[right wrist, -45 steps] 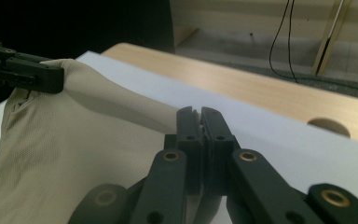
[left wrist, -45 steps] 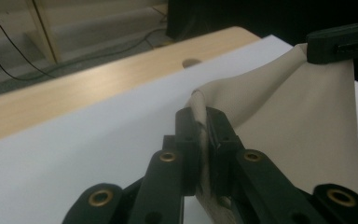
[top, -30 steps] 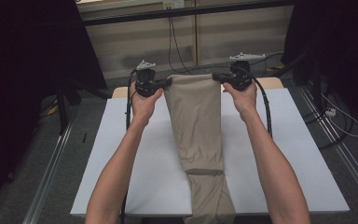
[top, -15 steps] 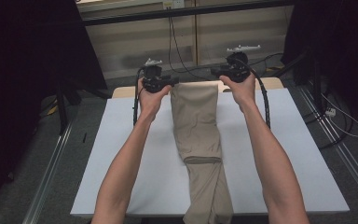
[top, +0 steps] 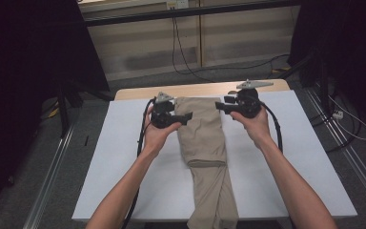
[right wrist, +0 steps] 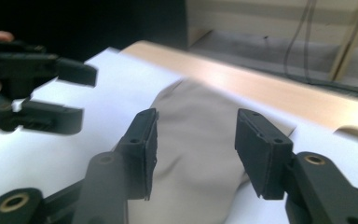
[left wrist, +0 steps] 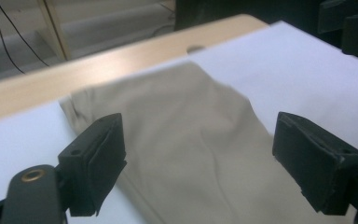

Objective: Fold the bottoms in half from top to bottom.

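Note:
Beige trousers (top: 205, 138) lie folded lengthwise down the middle of the white table (top: 124, 162), with the lower end hanging over the near edge. My left gripper (top: 186, 118) hovers at the cloth's far left corner, and its jaws have just been opening. They stand wide apart over the trousers (left wrist: 186, 130) without touching them. My right gripper (top: 219, 107) hovers at the far right corner. Its jaws have also just been opening and stand apart above the fabric (right wrist: 196, 135) with nothing gripped. The left gripper (right wrist: 42, 93) shows blurred across from it.
A bare wooden strip (top: 200, 90) runs along the table's far edge. Cables (top: 186, 57) trail on the floor beyond it. Dark stands and curtains flank both sides, and metal rails (top: 52, 167) run beside the table.
Both grippers let go of the trousers' far edge, which now lies flat on the table. The hands came back toward me and lower, and both pairs of jaws opened.

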Demonstrator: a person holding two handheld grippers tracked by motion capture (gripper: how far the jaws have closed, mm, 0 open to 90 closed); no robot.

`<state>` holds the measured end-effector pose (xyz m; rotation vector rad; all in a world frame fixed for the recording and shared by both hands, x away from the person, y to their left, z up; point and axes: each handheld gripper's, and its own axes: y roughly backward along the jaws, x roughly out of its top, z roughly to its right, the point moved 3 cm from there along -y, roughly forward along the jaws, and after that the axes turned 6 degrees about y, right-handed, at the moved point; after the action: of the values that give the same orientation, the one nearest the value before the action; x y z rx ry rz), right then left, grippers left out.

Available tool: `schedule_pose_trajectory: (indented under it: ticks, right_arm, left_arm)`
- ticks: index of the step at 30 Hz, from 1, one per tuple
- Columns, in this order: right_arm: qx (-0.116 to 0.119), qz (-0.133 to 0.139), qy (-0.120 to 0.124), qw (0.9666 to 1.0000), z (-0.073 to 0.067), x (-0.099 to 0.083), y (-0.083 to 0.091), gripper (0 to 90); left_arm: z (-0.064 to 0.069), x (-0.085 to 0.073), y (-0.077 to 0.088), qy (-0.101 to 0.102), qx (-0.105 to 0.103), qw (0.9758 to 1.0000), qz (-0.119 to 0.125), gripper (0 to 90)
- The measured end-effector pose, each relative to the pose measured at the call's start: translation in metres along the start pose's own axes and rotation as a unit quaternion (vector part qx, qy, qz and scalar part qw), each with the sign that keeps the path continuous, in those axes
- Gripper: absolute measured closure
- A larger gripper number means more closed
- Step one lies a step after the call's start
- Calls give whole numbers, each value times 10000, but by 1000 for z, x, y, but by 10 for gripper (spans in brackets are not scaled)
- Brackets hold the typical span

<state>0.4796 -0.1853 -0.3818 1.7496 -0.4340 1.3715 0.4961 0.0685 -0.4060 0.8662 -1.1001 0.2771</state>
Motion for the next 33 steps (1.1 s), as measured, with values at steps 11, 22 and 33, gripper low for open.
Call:
schedule_pose_trajectory:
  ticks: [11, 22, 33]
  right_arm:
    - [1181, -514, 367, 9910, -85, -69, 42, 742]
    - [1949, -1196, 1015, 9682, -172, -129, 65, 504]
    - [1795, -1455, 1723, 9576, -192, -142, 43, 478]
  left_arm:
    - [47, -86, 50, -239, -376, 9974, -566, 148]
    - [59, -111, 66, -425, -510, 9966, -489, 134]
    - [57, -110, 64, -474, -460, 9971, -369, 99]
